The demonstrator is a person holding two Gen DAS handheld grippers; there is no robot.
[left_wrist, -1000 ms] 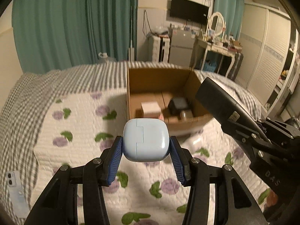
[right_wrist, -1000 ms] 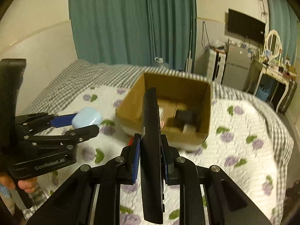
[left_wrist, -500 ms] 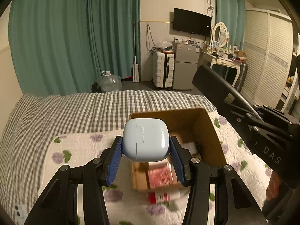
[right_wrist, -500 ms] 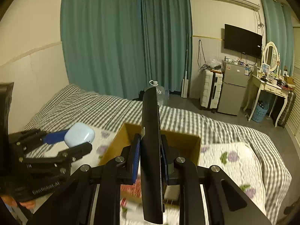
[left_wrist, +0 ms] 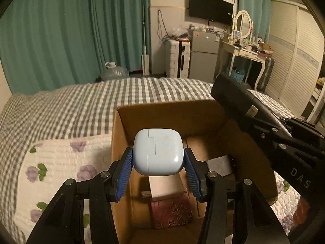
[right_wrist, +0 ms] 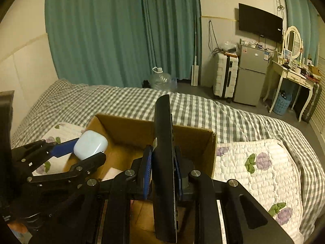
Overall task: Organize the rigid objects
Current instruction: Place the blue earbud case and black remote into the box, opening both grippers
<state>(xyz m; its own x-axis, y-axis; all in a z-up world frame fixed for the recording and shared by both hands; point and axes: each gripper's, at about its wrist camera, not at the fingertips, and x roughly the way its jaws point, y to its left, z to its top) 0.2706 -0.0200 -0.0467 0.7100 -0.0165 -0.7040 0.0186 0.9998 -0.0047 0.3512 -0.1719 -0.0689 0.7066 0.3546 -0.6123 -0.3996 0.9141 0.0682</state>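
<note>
Left gripper [left_wrist: 158, 163] over the open brown cardboard box [left_wrist: 172, 111] on the bed — jaws opening, pale blue rounded plastic case [left_wrist: 157, 151] between the blue pads, seemingly still touching. Right gripper [right_wrist: 163, 174] clamped tight on a flat black slab-shaped device [right_wrist: 163, 162] — edge-up, above the box's right half.

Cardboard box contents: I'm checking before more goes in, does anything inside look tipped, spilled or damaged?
Nothing stands out. Inside the cardboard box a pale pink box, a dark red patterned item and a grey item lie flat, unspilled. Parts stay hidden behind the grippers.
</note>
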